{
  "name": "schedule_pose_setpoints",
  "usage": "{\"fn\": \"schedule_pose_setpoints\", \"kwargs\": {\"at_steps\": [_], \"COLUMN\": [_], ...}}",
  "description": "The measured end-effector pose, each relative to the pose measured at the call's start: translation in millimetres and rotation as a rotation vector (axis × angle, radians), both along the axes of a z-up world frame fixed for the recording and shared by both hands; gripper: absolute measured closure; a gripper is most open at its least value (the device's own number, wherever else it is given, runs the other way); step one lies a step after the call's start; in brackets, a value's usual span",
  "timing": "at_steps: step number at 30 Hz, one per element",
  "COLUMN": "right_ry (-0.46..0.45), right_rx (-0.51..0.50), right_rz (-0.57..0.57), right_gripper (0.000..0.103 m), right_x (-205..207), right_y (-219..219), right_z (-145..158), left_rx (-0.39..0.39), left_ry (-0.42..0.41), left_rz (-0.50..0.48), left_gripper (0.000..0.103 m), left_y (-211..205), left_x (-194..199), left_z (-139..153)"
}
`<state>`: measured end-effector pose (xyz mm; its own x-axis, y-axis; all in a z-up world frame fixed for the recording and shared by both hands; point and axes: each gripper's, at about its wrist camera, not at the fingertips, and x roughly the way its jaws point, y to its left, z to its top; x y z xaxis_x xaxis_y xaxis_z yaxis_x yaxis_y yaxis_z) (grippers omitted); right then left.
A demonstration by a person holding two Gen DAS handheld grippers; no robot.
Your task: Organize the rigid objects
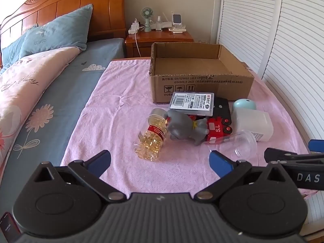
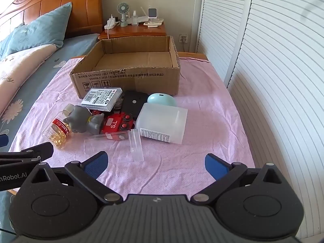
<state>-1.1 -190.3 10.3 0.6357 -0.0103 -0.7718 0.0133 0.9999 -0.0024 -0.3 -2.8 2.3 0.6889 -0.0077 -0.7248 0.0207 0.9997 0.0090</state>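
Observation:
A pile of objects lies on the pink cloth (image 1: 113, 105) in front of an open cardboard box (image 1: 199, 87) (image 2: 129, 81). It holds a capsule bottle (image 1: 150, 135) (image 2: 57, 130), a grey toy animal (image 1: 187, 126) (image 2: 85, 120), a red toy train (image 1: 217, 128) (image 2: 116, 126), a clear case with a barcode label (image 1: 192, 103) (image 2: 101, 98), a clear cup (image 1: 241, 144) (image 2: 129, 141), a white frosted container (image 1: 253, 124) (image 2: 162, 124), a mint oval object (image 1: 244, 104) (image 2: 161, 99) and a black flat item (image 2: 133, 103). My left gripper (image 1: 160, 161) and right gripper (image 2: 156, 162) stand open and empty, short of the pile.
A bed with a blue sheet (image 1: 60, 93) and pillows lies on the left. A wooden nightstand (image 1: 160, 37) with a small fan stands behind the box. White louvered doors (image 2: 273, 70) run along the right side. Each gripper's finger shows at the edge of the other's view.

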Motion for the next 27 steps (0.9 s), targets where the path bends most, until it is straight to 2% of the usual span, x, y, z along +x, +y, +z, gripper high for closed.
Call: {"fn": "schedule_pose_setpoints", "kwargs": {"at_steps": [27], "right_ry": [-0.002], "right_rx": [-0.001], "right_rz": [-0.001], "right_gripper": [0.0], "right_x": [-0.5], "right_y": [-1.0], "right_z": [0.2], "left_rx": [-0.002], "left_ry": [0.001], "left_rz": [0.001], "left_gripper": [0.001], "left_y": [-0.3], "left_x": [-0.6], "left_z": [2.3]}}
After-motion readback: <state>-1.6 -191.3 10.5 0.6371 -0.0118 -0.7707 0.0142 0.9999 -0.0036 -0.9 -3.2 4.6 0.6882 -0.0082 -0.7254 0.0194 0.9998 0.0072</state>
